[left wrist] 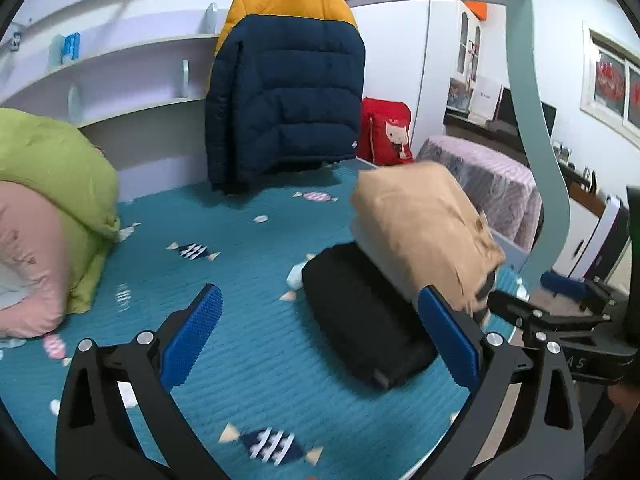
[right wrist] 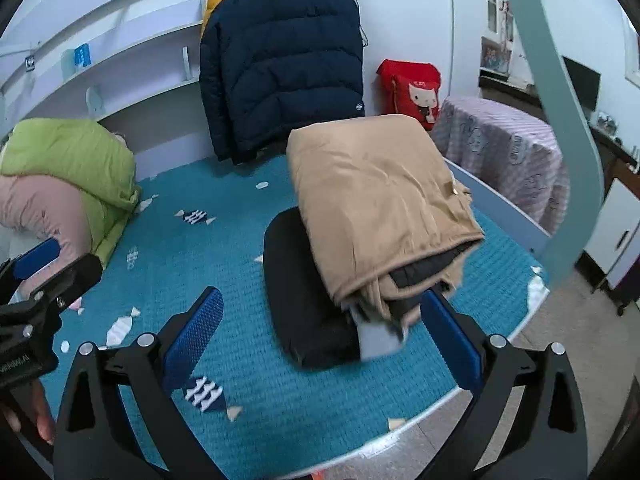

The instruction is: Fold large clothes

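Observation:
A folded tan garment [right wrist: 380,200] lies on top of a folded black garment [right wrist: 304,300] on the teal bedsheet [right wrist: 200,264]. Both also show in the left wrist view, tan garment [left wrist: 424,224] over black garment [left wrist: 360,316]. A grey cloth edge [right wrist: 376,340] sticks out under the tan one. My left gripper [left wrist: 320,336] is open and empty, hovering over the sheet left of the pile. My right gripper [right wrist: 324,340] is open and empty, just before the pile's near end. Each gripper shows at the edge of the other's view.
A navy and yellow puffer jacket [right wrist: 280,60] hangs at the back wall. A green and pink quilt [right wrist: 68,176] is bundled at the left. A red cushion [right wrist: 416,88] stands at the back right. The bed's edge [right wrist: 400,436] and a teal post [right wrist: 560,120] are at the right.

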A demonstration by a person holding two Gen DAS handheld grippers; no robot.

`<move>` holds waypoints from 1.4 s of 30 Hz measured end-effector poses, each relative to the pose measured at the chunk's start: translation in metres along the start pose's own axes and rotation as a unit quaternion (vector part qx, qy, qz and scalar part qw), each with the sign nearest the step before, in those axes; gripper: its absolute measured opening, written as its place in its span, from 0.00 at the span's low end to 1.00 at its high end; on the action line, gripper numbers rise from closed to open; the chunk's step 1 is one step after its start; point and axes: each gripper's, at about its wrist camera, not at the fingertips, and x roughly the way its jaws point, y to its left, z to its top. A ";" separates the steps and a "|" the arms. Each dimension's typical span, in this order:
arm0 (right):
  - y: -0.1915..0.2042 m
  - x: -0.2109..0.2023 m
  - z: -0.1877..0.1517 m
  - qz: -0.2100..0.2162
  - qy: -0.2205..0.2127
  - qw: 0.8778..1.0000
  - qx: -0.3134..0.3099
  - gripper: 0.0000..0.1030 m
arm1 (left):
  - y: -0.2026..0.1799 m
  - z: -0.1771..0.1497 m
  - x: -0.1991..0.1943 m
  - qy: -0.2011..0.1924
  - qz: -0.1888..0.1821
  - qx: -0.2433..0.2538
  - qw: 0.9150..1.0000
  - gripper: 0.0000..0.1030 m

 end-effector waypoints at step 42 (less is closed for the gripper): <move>0.076 -0.240 -0.116 -0.028 -0.121 0.991 -0.057 0.93 | -0.017 -0.105 -0.292 -0.108 0.064 -0.023 0.992 0.96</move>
